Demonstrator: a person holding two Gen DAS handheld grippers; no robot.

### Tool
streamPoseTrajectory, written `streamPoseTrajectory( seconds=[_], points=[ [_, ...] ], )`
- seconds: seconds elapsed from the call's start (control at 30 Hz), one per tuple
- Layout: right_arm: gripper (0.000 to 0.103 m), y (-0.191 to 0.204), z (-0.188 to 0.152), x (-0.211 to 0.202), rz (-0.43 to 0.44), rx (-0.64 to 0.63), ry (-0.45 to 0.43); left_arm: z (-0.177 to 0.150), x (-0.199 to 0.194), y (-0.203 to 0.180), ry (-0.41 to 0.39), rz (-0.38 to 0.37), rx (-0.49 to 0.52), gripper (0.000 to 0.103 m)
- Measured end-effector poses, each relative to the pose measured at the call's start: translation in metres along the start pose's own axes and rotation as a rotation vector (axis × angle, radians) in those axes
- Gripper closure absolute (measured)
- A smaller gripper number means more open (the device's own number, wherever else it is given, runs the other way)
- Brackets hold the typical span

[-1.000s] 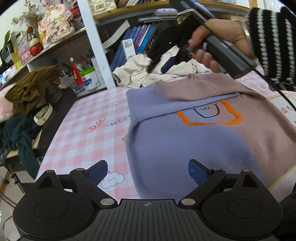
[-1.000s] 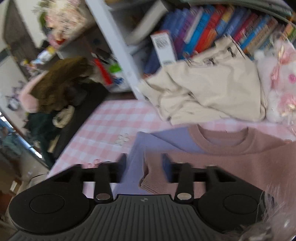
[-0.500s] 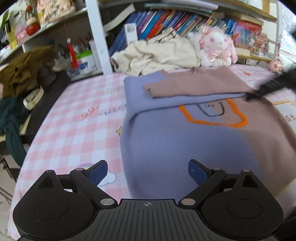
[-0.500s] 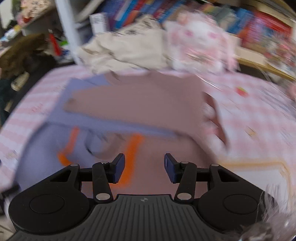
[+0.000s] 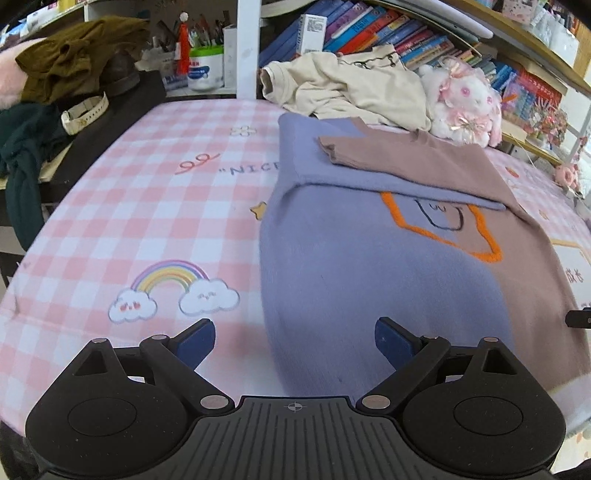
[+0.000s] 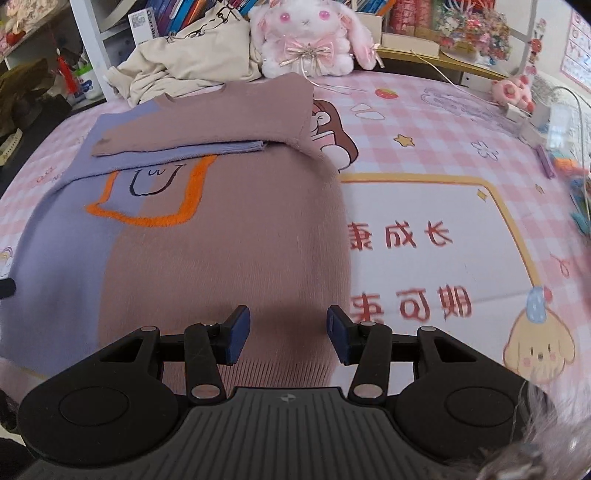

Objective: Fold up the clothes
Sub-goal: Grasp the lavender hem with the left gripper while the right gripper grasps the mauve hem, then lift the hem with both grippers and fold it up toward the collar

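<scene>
Both claws hover with nothing between their pads: the left claw (image 5: pixel 294 341) spread wide over the sweater's (image 5: pixel 369 280) lilac hem, the right claw (image 6: pixel 288 334) narrower over its brown hem. The hem is partly hidden behind them. The sweater lies flat on the checked table (image 5: pixel 155 206), long axis running from near edge to far, neckline farthest, both sleeves (image 6: pixel 199 127) folded across the chest. Beyond it are a cream garment (image 5: pixel 351 85) and a plush rabbit (image 6: pixel 306 33).

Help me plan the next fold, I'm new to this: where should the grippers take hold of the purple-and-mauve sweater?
Probably the near hem of the sweater, one corner each, coming from the near edge. Both sleeves are already folded across the chest, and the open left gripper and right gripper hover there.
</scene>
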State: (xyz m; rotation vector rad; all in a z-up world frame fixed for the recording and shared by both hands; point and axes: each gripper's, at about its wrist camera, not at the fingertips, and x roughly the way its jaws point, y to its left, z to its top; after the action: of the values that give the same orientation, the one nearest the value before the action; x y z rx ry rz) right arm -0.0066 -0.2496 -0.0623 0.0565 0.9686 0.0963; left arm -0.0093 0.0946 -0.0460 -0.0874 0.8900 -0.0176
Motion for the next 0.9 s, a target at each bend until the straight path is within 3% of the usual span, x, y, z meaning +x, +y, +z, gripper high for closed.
streamPoseTrajectory(
  seconds=[0.13,0.3,0.37,0.47,0.5,0.57,0.63,0.73,0.9],
  points=[
    [0.060,-0.007,-0.011,-0.006,0.004,0.025,0.004,-0.009,-0.009,-0.002,-0.005,0.007,-0.004,0.010],
    [0.064,-0.023,-0.018,-0.007,0.029,0.033,0.015,-0.015,-0.012,-0.005,0.014,0.020,-0.046,0.025],
    [0.068,-0.027,-0.021,-0.004,0.047,0.025,0.030,-0.017,-0.009,-0.005,0.039,0.031,-0.072,0.044],
    [0.071,-0.030,-0.023,-0.005,0.078,0.005,0.032,-0.021,-0.006,-0.003,0.072,0.048,-0.118,0.056],
    [0.078,-0.031,-0.023,-0.005,0.090,-0.004,0.033,-0.021,-0.006,-0.003,0.071,0.054,-0.124,0.057],
    [0.090,-0.031,-0.023,-0.004,0.107,-0.027,0.032,-0.020,-0.005,-0.004,0.069,0.054,-0.132,0.077],
    [0.094,-0.031,-0.023,-0.004,0.121,-0.043,0.028,-0.018,-0.003,-0.006,0.070,0.039,-0.134,0.088],
    [0.095,-0.038,-0.027,-0.010,0.103,-0.042,0.008,-0.016,-0.001,-0.014,0.071,0.036,-0.118,0.094],
    [0.095,-0.063,-0.039,-0.023,0.068,0.007,-0.013,-0.022,-0.002,-0.040,0.072,0.008,-0.059,0.095]
  ],
)
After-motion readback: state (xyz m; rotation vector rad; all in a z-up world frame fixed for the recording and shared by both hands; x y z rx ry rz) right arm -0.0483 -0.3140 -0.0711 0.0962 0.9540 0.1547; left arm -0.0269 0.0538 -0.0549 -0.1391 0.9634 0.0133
